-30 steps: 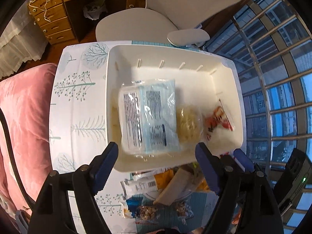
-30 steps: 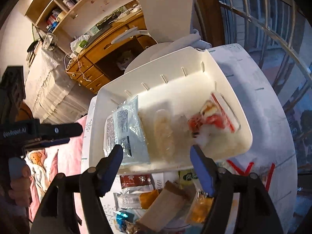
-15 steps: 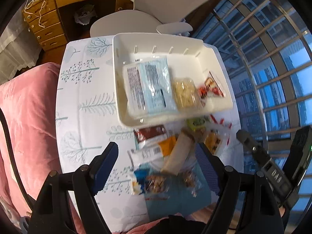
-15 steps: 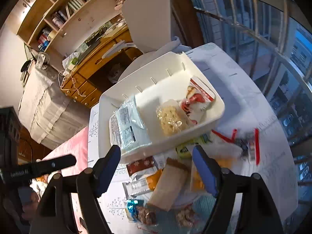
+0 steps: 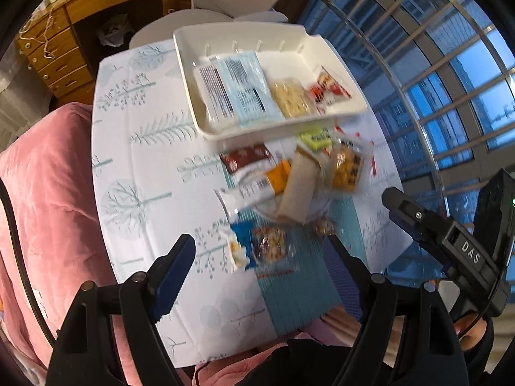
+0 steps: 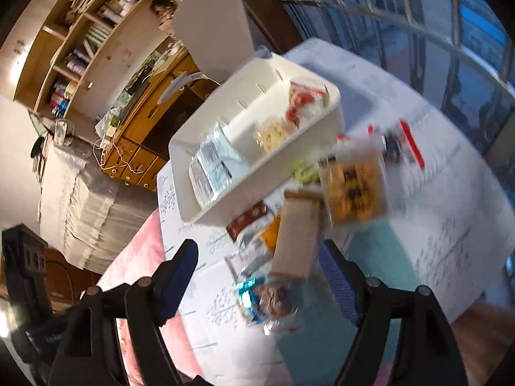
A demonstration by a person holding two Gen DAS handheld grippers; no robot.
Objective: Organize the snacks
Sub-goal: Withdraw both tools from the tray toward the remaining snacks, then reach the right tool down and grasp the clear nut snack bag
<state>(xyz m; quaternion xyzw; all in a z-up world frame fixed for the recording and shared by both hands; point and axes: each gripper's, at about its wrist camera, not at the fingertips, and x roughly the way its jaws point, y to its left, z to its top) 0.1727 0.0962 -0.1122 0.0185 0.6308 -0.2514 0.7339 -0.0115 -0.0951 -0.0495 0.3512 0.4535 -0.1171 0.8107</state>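
A white bin (image 5: 341,58) (image 6: 209,212) stands at the table's far side. It holds a pale blue packet (image 5: 238,90) (image 6: 212,164), a yellow snack bag (image 5: 291,96) and a red-and-white packet (image 5: 328,88). In front of it lies a loose pile of snacks: a tan bar (image 5: 297,189) (image 6: 297,234), an orange cracker bag (image 5: 347,167) (image 6: 355,189), a brown packet (image 5: 248,157), a nut packet (image 5: 272,246) (image 6: 273,299). My left gripper (image 5: 262,276) is open and empty above the table's near edge. My right gripper (image 6: 257,276) is open and empty over the pile; it also shows in the left wrist view (image 5: 399,209).
The table has a white tree-print cloth (image 5: 145,160) and a teal mat (image 5: 299,286). A pink cushion (image 5: 42,193) lies at the left. A white chair (image 6: 212,32), a wooden desk with drawers (image 5: 58,54) and a barred window (image 5: 434,64) stand beyond.
Both grippers have pulled back and up from the bin toward the near side, bringing the loose snack pile into full view. Both stay open and empty.
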